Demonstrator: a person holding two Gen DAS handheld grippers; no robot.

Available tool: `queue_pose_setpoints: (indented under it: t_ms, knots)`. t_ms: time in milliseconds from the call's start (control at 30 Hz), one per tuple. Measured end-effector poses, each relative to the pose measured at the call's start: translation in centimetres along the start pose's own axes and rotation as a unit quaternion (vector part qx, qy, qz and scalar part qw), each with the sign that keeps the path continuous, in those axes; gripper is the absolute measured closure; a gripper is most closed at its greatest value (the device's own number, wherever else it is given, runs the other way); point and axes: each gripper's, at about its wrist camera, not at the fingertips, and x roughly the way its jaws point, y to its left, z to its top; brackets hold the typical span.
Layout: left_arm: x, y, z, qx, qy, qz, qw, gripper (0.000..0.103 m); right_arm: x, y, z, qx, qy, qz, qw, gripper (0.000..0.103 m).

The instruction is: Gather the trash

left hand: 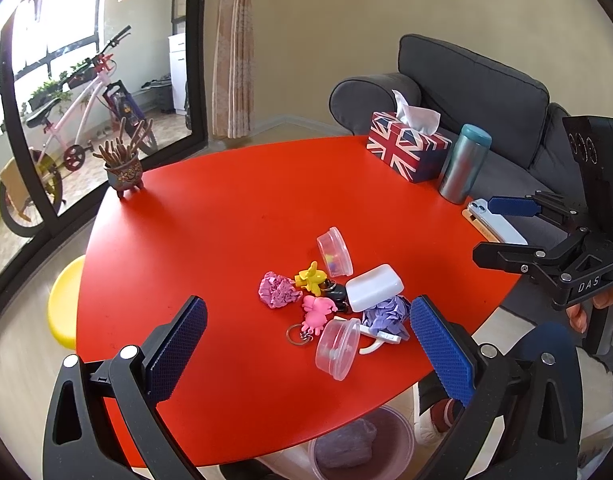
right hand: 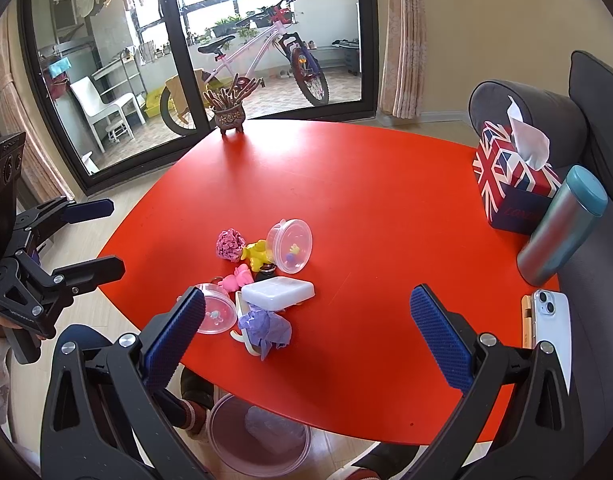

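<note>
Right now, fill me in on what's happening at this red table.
A person holds a gripper in each hand above the red table. The left gripper and the right gripper are both open and hold nothing. A pile sits near the table's front edge: a pink paper wad, a purple paper wad, two clear tubs, keychain toys and a white case. A bin waits on the floor under the edge. Neither wad has been picked up.

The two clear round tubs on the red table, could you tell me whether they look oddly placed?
Yes. Both clear tubs, one near the pink paper wad at and one at the pile's near edge, lie tipped on their sides rather than upright, lids on, with small bits inside. Nothing appears spilled.
</note>
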Motion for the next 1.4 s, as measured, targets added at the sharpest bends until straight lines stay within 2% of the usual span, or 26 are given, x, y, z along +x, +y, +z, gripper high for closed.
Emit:
queue_pose_setpoints:
  t_ms: [667, 1000, 1300, 1400]
  knots:
    - [2.1, -0.7, -0.1, 0.023, 0.025, -0.005, 0.9994, 0.006, 0.5, -0.1, -0.3, 0.0, 0.006, 0.0, 1.0, 0.003]
    - [5.8, -1.1, -1.0, 0.048, 0.077, -0.022, 0.9956, 0.006, 0.8, -0.4, -0.5, 0.007, 0.011, 0.0, 1.0, 0.003]
    - [8.6, 0.0, -1.9, 0.024, 0.117, -0.048, 0.9917, 0.006, 0.9, -0.8, -0.7, 0.009, 0.015, -0.002, 1.0, 0.003]
    - [9.3, -0.1, -2.1, 0.027, 0.132, -0.059, 0.9891, 0.014, 1.0, -0.9, -0.7, 0.011, 0.017, -0.003, 1.0, 0.003]
